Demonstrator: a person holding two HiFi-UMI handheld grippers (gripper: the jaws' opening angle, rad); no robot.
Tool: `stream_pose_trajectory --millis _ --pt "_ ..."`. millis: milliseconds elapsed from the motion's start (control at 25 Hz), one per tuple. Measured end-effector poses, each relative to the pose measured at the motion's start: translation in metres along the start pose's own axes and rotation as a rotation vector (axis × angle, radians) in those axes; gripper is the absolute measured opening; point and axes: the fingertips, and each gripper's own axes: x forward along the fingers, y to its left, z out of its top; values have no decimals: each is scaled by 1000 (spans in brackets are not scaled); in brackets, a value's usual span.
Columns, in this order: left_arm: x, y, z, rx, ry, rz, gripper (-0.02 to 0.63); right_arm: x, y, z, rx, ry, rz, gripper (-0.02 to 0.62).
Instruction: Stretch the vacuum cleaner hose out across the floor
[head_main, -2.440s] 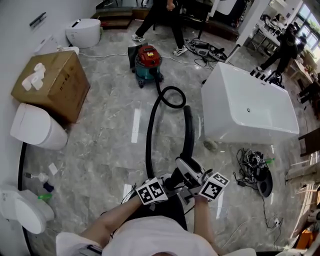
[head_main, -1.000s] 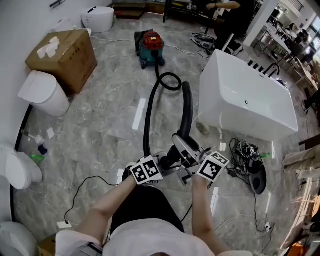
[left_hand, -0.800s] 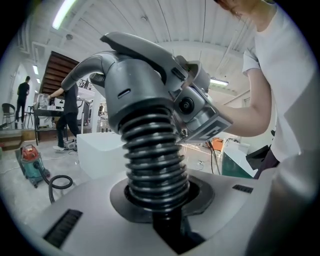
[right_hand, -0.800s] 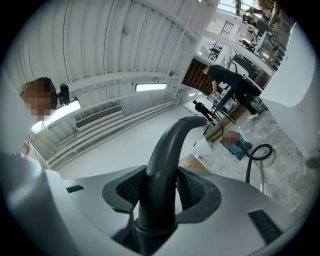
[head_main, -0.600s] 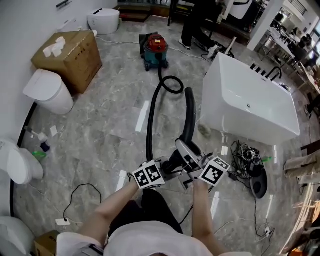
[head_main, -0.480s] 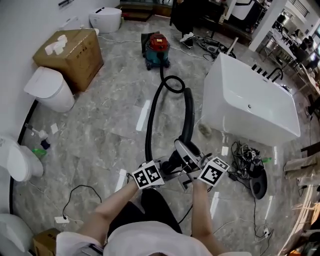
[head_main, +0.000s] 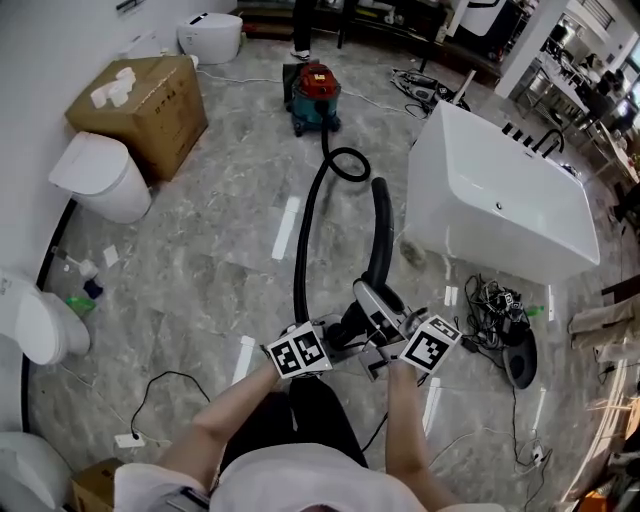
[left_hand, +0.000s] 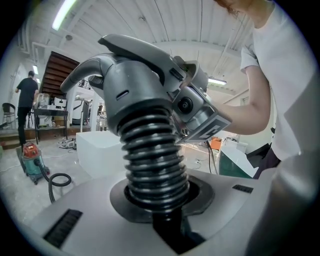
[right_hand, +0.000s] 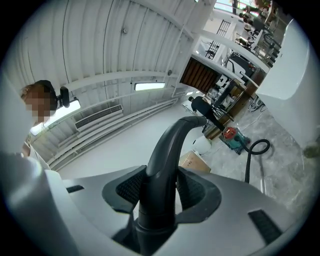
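On the left, a cardboard box (head_main: 140, 100) sits by the wall, well away from the job. The gray floor (head_main: 200, 260) in front of it is where the hose has to lie.

Next comes the left gripper (head_main: 315, 348), low in the head view and close to the person. Its fingers are closed on the hose (head_main: 300, 250). They grip the bumpy black end right where it goes into the gray handle (head_main: 378, 305).

From there the hose runs up the picture to the vacuum cleaner (head_main: 312, 95), the red and green one far away on the floor. The long part bends only a little. Close to the vacuum cleaner, though, the hose makes a round loop (head_main: 345, 163), so it is not stretched out yet.

A thick black pipe (head_main: 380, 230) sticks out from the handle and points toward the vacuum cleaner.

A little more to the right is the right gripper (head_main: 405, 350). Its fingers are closed around the curved part of the handle, so both grippers hold the same end.

On the far right stands a white bathtub (head_main: 500, 200), just beside the pipe.

The job looks partly done. Most of the hose is laid out, but the loop has to be pulled flat. It looks like the held end must go farther from the vacuum cleaner.
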Motion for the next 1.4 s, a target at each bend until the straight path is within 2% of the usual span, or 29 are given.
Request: stream_pose_trajectory --millis 240,640,920,1400 --pt "-34 -19 -7 -28 -36 -23 95 16 27 -26 -10 -10 -20 189" --pt "-103 -59 -35 41 0 -83 95 28 84 -74 -12 -86 -68 189" --pt "-137 -94 -58 57 24 -126 95 26 116 -108 2 -118 -95 189" --pt "-162 -144 -63 60 13 -99 95 10 158 -142 36 -80 -67 189"
